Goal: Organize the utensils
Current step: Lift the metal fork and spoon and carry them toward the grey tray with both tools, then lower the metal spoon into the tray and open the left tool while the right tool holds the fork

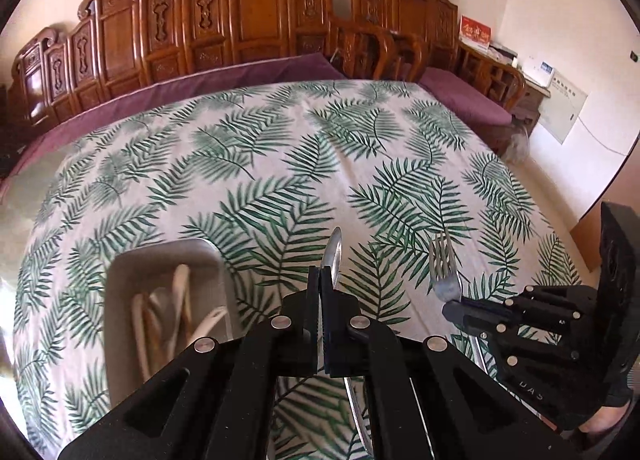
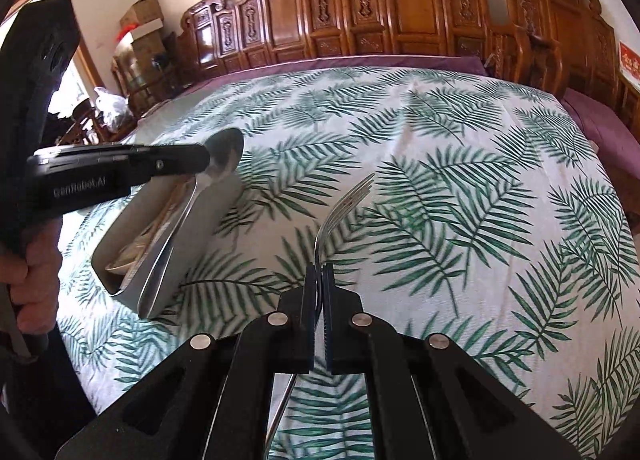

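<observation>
Both tongs are clenched on cutlery above the leaf-print table, a spoon in the left and a fork in the right.

The left tongs (image 1: 322, 280) pinch a metal spoon (image 1: 335, 256) by its neck, bowl pointing far and handle trailing back beneath the tool. The right tongs (image 2: 319, 284) clamp a metal fork (image 2: 344, 206) low on its neck, tines angled up and far, handle running near under the jaws. A pale rectangular tray (image 1: 160, 260) sits on the green fern tablecloth (image 1: 280, 148) at the left, near the spoon, with light-coloured utensils inside, too blurred to name. A hand (image 2: 34, 276) grips the left tool's handle. Carved wooden chairs (image 1: 248, 12) with purple cushions line the far side of the table.
</observation>
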